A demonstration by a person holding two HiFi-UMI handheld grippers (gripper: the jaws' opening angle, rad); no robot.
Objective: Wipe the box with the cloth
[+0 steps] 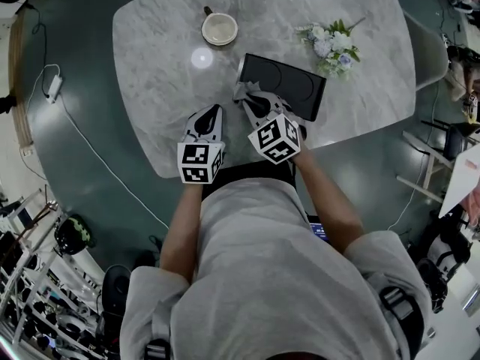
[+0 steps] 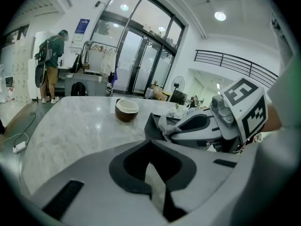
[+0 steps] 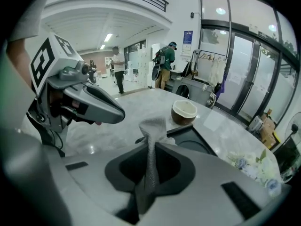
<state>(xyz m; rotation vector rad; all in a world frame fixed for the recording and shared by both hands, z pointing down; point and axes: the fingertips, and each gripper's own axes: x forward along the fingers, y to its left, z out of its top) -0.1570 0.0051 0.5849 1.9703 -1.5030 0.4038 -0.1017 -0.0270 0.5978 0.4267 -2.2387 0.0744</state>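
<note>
Cloth (image 3: 151, 135) between right gripper (image 3: 148, 175) jaws

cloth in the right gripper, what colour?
Light grey cloth with a fine woven texture. It shows best in the right gripper view.

box (image 1: 289, 83) on table (image 1: 157, 66), bowl (image 1: 219, 29) behind, flowers (image 1: 332, 45) right, cloth (image 1: 243, 91) at box edge

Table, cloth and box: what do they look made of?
Table: likely polished marble or a marble-look slab; grey veins, glossy lamp reflection.
Cloth: woven fabric, matte; a fine mesh texture shows.
Box: black, smooth, faint sheen; plastic or coated card, can't tell which.
</note>
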